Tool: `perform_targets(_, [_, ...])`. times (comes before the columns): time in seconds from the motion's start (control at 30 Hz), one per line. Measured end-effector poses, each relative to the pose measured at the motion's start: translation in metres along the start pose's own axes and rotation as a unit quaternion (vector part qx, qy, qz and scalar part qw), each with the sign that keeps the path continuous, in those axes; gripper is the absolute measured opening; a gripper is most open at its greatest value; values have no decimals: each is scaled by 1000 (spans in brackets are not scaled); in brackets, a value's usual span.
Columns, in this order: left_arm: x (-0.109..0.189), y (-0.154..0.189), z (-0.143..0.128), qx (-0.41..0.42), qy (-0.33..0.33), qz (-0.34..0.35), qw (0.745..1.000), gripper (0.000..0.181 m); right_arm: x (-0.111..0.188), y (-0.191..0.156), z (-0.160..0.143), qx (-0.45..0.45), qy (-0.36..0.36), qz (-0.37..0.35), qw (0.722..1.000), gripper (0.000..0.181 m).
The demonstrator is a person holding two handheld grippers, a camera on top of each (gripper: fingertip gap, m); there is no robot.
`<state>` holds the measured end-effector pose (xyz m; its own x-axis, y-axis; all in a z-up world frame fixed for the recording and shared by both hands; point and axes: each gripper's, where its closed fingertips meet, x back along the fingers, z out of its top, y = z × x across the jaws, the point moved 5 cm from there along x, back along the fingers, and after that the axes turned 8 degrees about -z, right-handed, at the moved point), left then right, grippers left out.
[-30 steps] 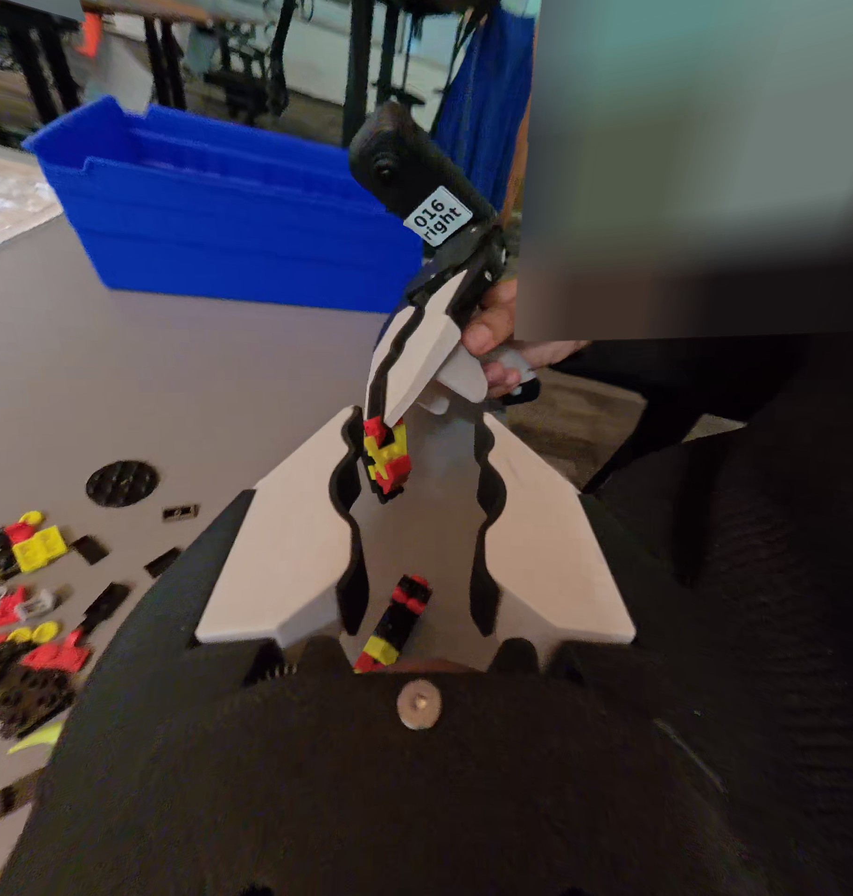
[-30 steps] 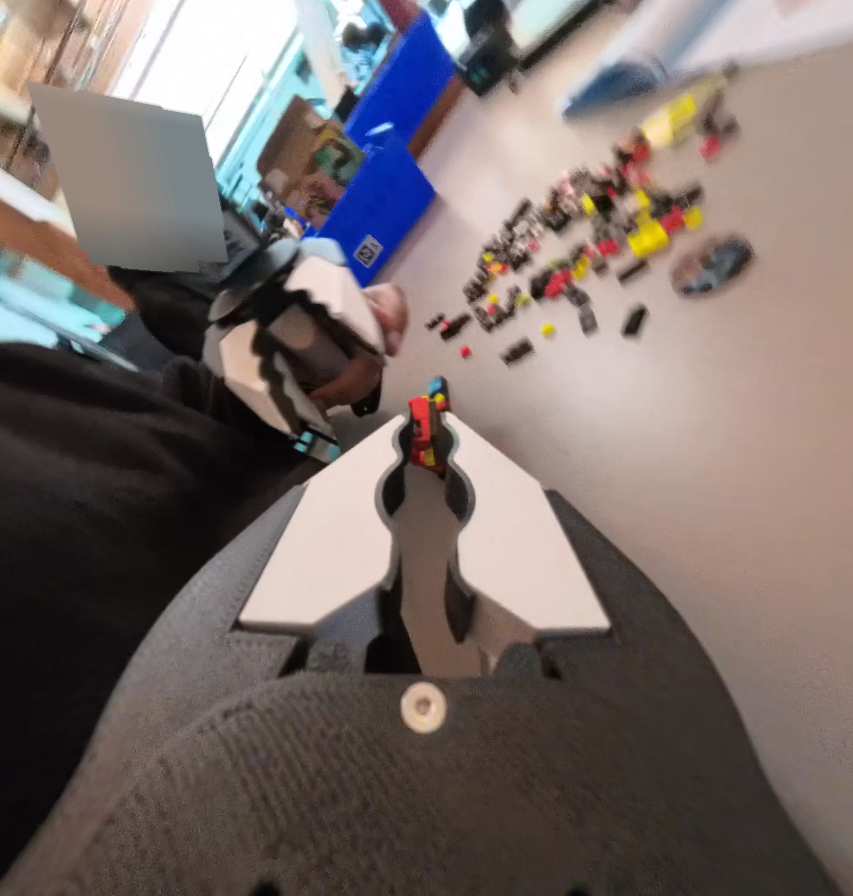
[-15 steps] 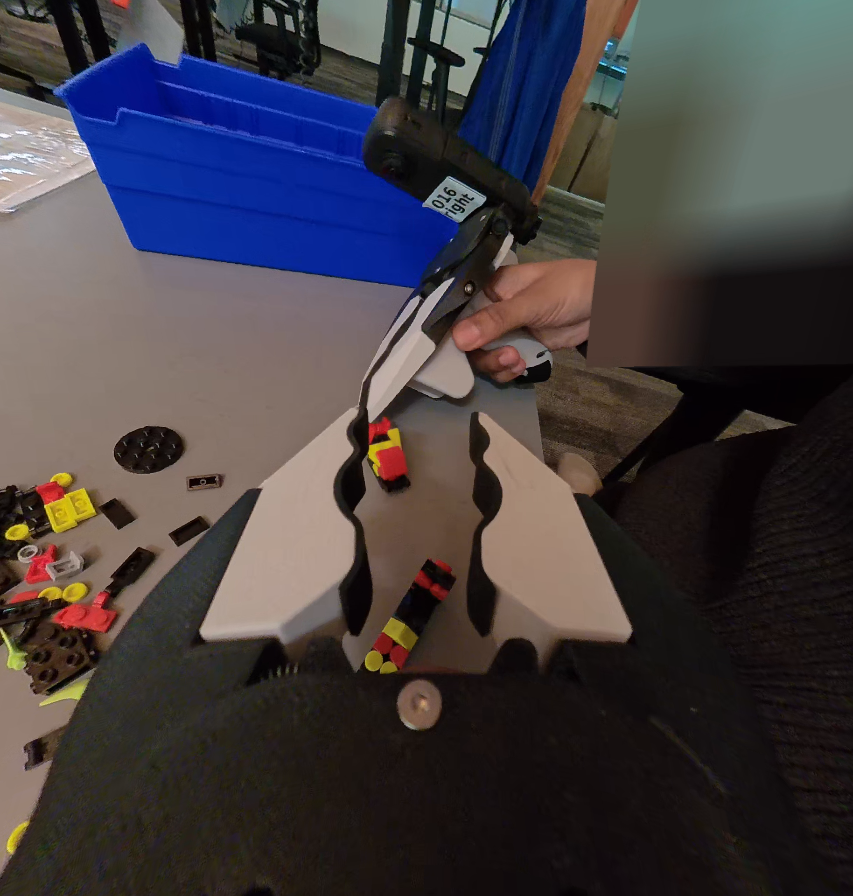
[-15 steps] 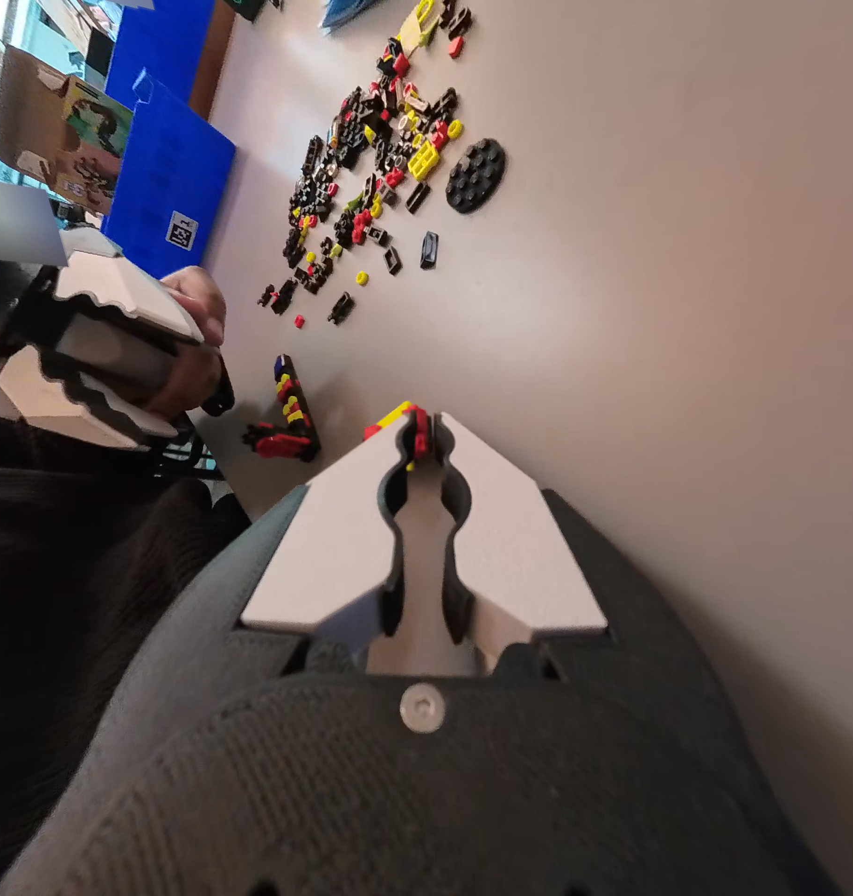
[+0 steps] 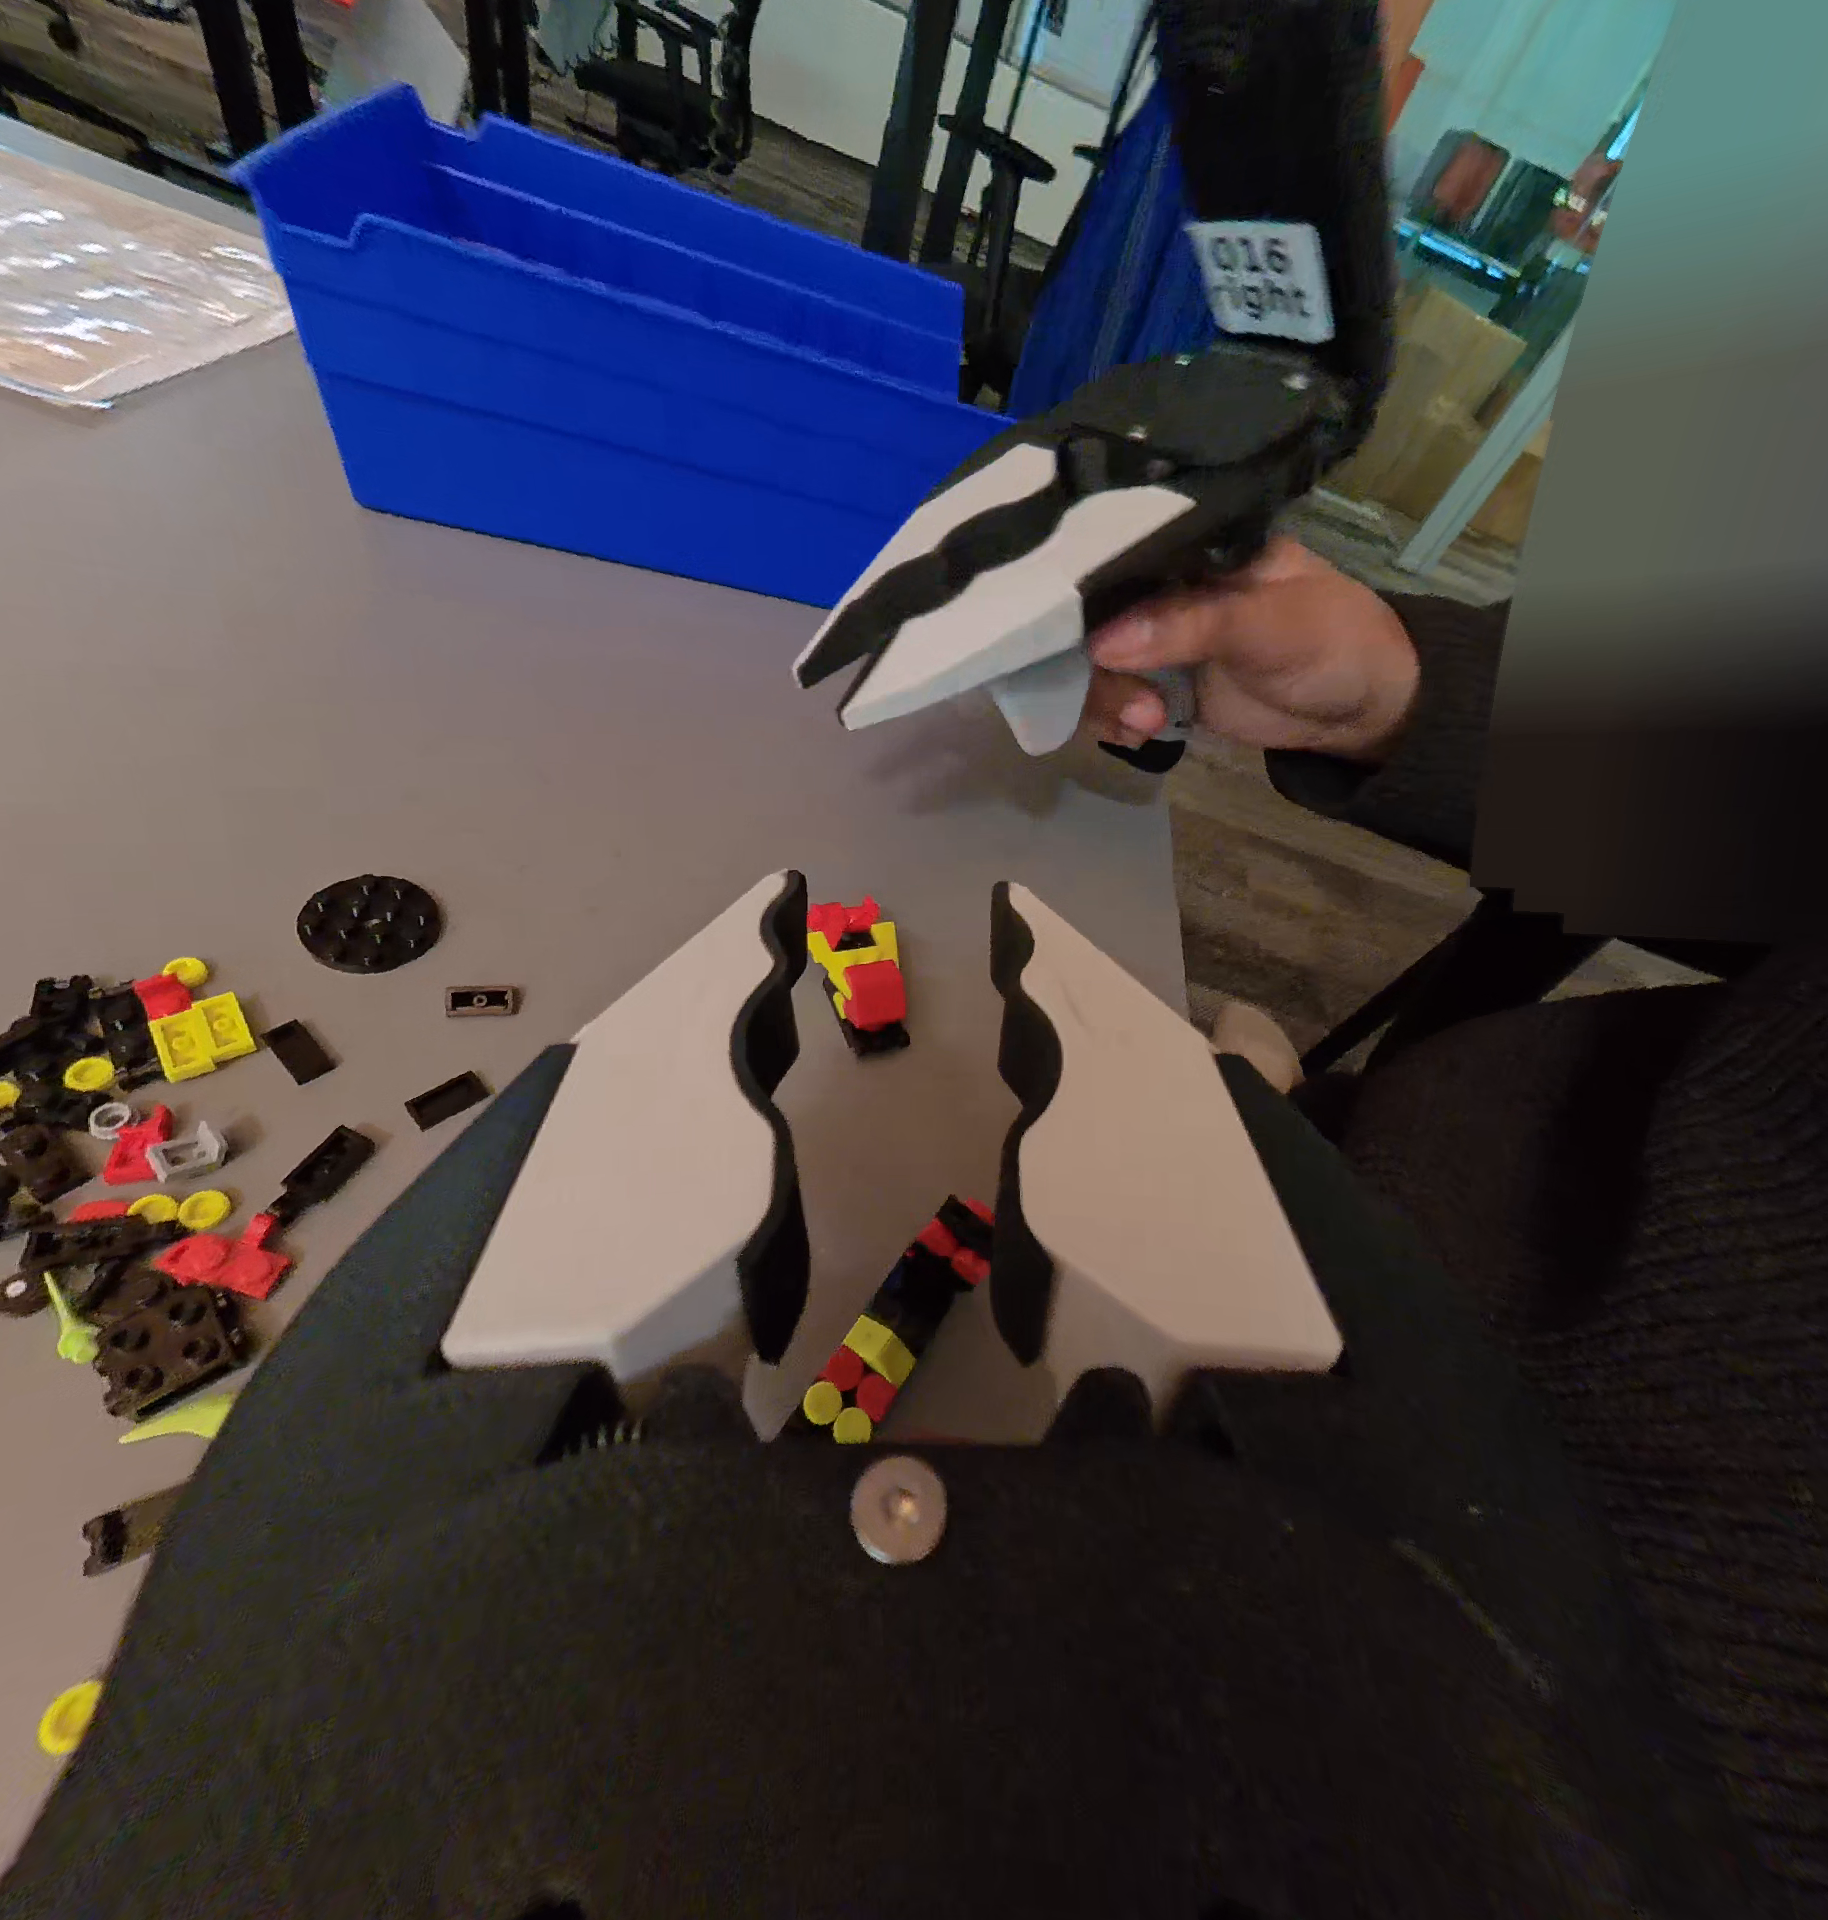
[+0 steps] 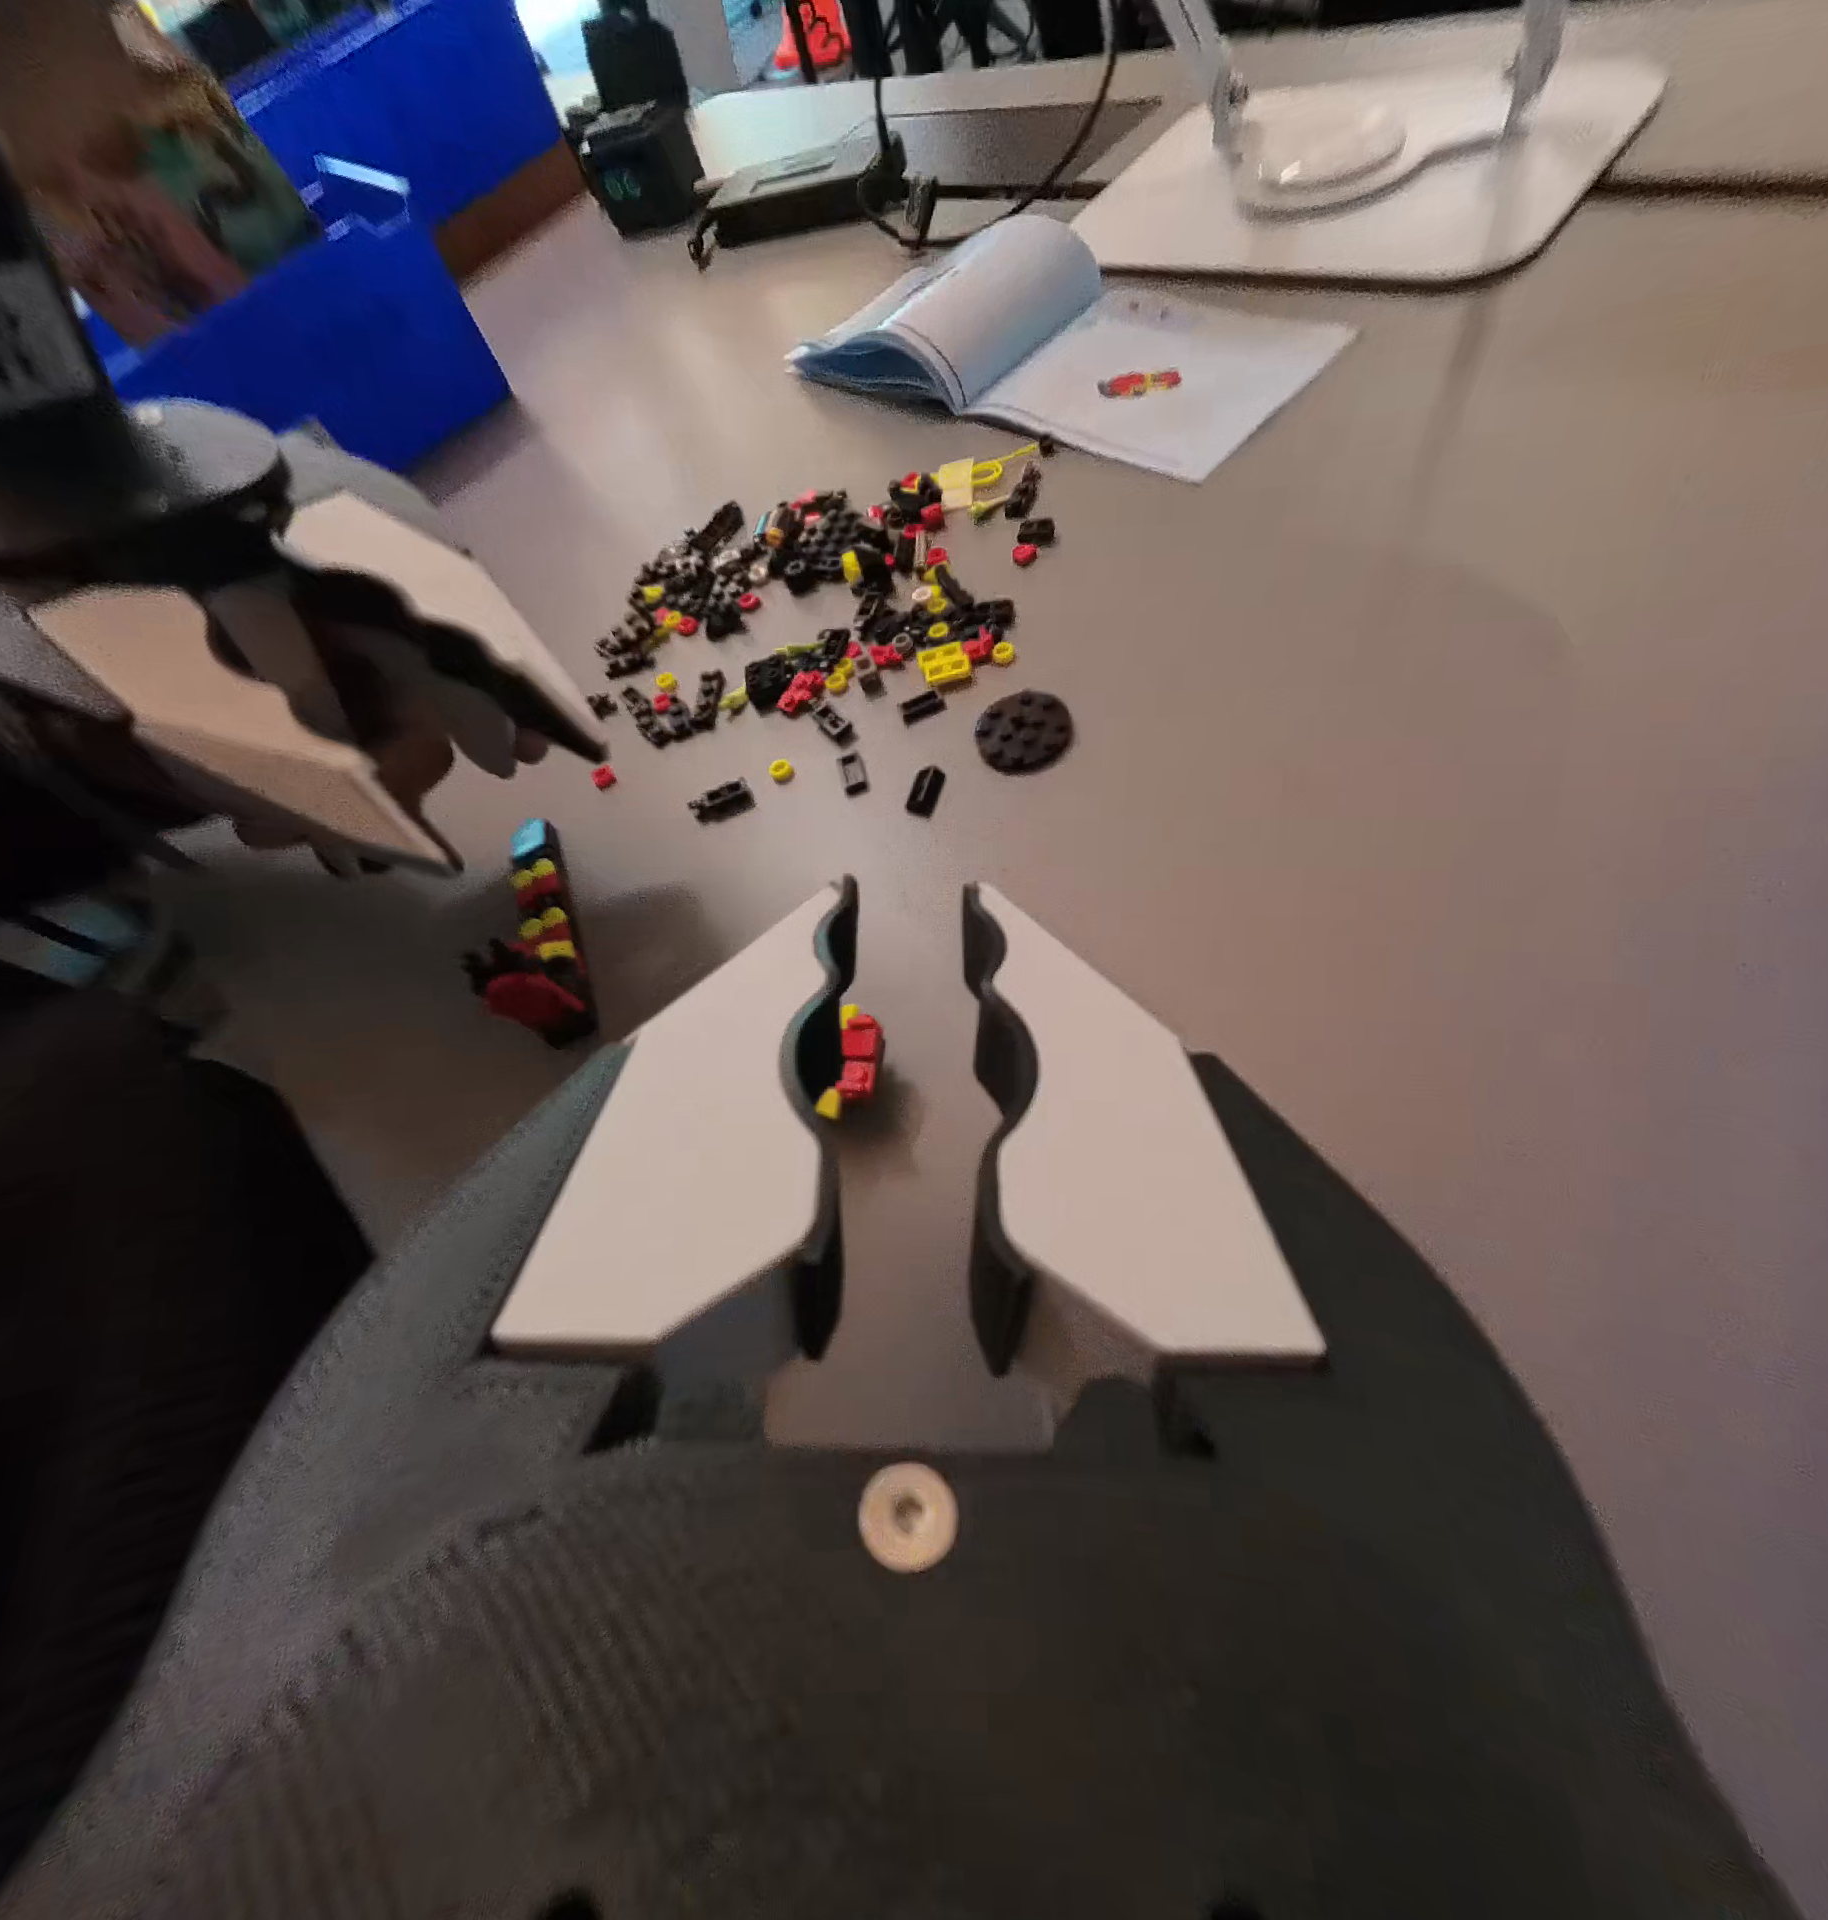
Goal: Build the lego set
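A long black, red and yellow lego strip [image 5: 894,1320] is seen lying on the grey table [image 5: 577,748] between the fingers of the left gripper [image 5: 894,894], whose jaws are spread wide and grip nothing. Just past it, near the fingertips, a small red and yellow lego piece [image 5: 860,977] rests on the table. In the right wrist view this same piece [image 6: 854,1060] lies between the parted, empty jaws of the right gripper [image 6: 910,894]. Loose lego pieces [image 6: 827,613] are scattered further out, with a round black plate [image 6: 1024,731] at their edge. Beyond, an open booklet [image 6: 1066,353] is laid flat, and a blue bin [image 5: 619,416] stands at the far side.
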<state>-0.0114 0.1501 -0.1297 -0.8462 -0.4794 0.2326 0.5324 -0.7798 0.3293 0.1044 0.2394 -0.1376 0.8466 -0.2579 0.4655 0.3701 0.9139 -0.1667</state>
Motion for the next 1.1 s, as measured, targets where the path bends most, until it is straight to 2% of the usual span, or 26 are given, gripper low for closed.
perform_targets(0.13, [6, -14, -1, 38, 13, 22, 999, 24, -4, -12, -2, 62, -5, -7, 998, 20])
perform_targets(0.3, [21, -39, 0, 60, 16, 88, 994, 7, -6, -16, -4, 47, -10, 17, 999, 20])
perform_targets(0.43, [66, -63, 5, 66, 39, 184, 980, 0, -4, -12, -4, 39, -7, 16, 999, 20])
perform_targets(0.6, [123, -74, -17, 97, 50, 283, 953, 0, -11, -12, -4, 57, -6, 5, 998, 20])
perform_targets(0.7, [130, -70, -24, 108, 59, 284, 951, 0, -27, -18, 0, 90, -13, 9, 996, 20])
perform_targets(0.8, [123, -72, -26, 99, 51, 267, 957, 0, -51, -27, 8, 148, -28, 20, 988, 19])
perform_targets(0.9, [112, -71, -32, 101, 31, 237, 966, 0, -81, -30, 15, 217, -62, 39, 973, 17])
perform_targets(0.93, [110, -69, -33, 101, 29, 230, 968, 0, -92, -29, 18, 238, -71, 41, 968, 11])
perform_targets(1.1, [109, -65, -30, 88, 31, 218, 972, 0, -139, -26, 29, 337, -90, 54, 936, 6])
